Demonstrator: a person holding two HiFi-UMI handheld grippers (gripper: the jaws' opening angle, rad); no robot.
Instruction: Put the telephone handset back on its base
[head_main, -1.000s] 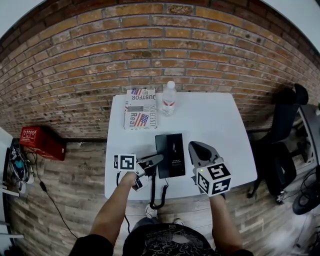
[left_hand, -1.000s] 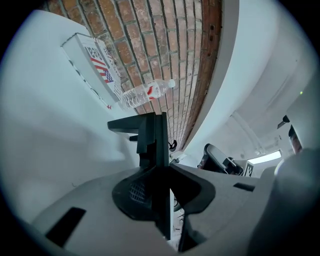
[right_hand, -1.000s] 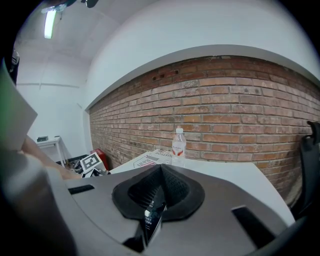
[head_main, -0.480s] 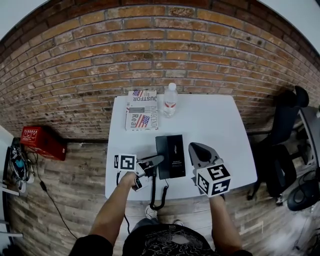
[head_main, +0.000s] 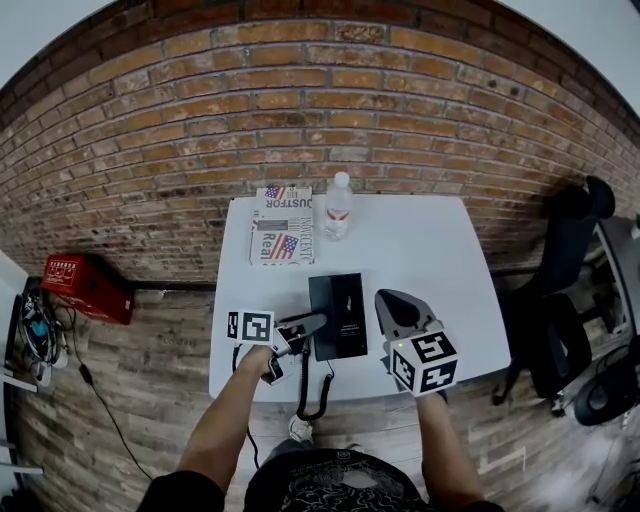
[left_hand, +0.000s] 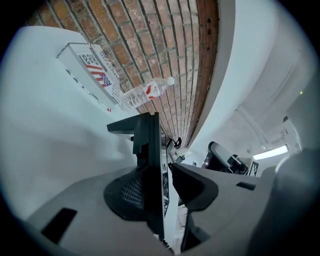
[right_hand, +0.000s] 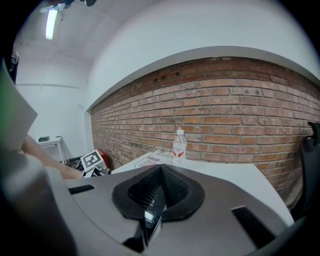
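Background, head view: red-brick wall (head_main: 300, 90) behind a white rectangular table (head_main: 430, 250).
Table, 11 o'clock corner: folded printed paper with flag pictures (head_main: 281, 225); clear plastic water bottle (head_main: 338, 205) upright just beside it, at its 3 o'clock.
Table, 6 o'clock edge: black rectangular telephone base (head_main: 345, 315); black coiled cord (head_main: 312, 385) hangs over the edge.
Left gripper (head_main: 318, 321): tips at the base's 9 o'clock side.
Right gripper (head_main: 386, 296): at the base's 3 o'clock, apart from it.
Left gripper view, jaws: apart, having just been opening. Black plastic telephone handset (left_hand: 149, 150) stands between them, against one pad, with a gap to the other.
Handset seating: at the base's 9 o'clock side; full seating cannot be told.
Right gripper view, jaws: together, nothing held; bottle at 12 o'clock.
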